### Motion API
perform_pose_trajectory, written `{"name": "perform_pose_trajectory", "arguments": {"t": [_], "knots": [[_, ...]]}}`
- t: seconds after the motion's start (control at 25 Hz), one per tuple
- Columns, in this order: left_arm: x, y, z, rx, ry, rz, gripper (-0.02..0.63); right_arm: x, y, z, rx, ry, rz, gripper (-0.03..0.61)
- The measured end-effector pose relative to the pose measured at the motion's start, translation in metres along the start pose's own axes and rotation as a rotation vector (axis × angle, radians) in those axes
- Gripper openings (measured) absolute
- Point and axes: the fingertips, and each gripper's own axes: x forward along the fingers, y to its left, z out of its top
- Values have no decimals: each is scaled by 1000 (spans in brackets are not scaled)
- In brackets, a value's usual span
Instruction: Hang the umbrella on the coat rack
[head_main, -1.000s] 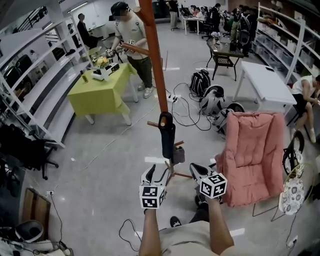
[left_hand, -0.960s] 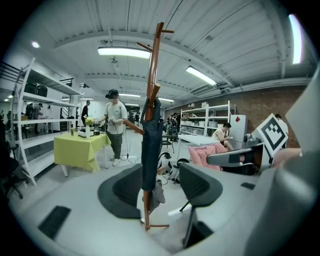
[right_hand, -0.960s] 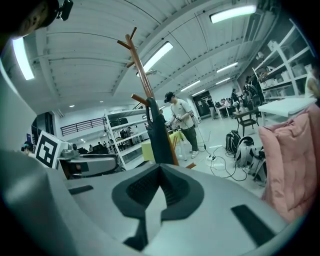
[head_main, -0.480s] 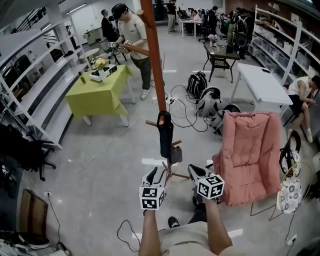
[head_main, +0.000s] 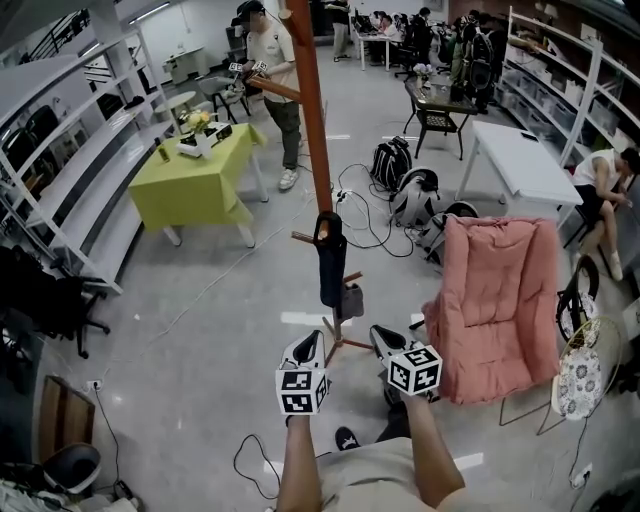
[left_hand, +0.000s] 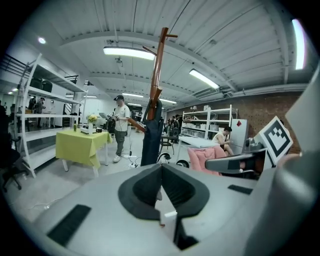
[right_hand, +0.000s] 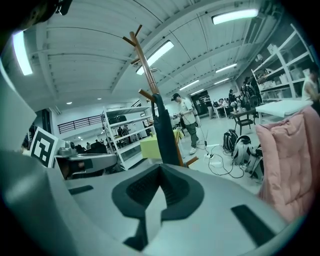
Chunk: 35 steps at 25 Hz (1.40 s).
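The umbrella, dark and folded, is seen hanging upright against the coat rack. Its top loop appears to be hooked over a short low peg on the brown pole, and its lower end is clear of the floor. No hand or tool is in contact with it, so its weight is judged to be carried by the rack alone.

The left tongs and the right tongs are held side by side near the foot of the rack, below the umbrella and apart from it. In each gripper view the two jaws are seen brought together at their tips, with nothing held between them.

The hanging itself is therefore judged to be done. Little is left, as far as can be shown, beyond a check that the loop sits securely on the peg.

Further out, a pink chair is placed to the right of the rack, and cables are spread over the floor behind it.
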Motion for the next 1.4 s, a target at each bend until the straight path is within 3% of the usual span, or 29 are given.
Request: {"name": "perform_pose_trajectory", "arguments": {"t": [0.2, 0.44, 0.72, 1.4], "knots": [[1, 3, -3, -26, 28, 3, 6, 3, 8, -2, -27, 14, 4, 3], [8, -14, -18, -55, 108, -71, 6, 5, 10, -9, -48, 40, 13, 3], [3, -18, -4, -26, 29, -72, 6, 4, 16, -16, -81, 74, 37, 3], [5, -19, -8, 22, 51, -89, 6, 9, 30, -26, -104, 125, 92, 3]]}}
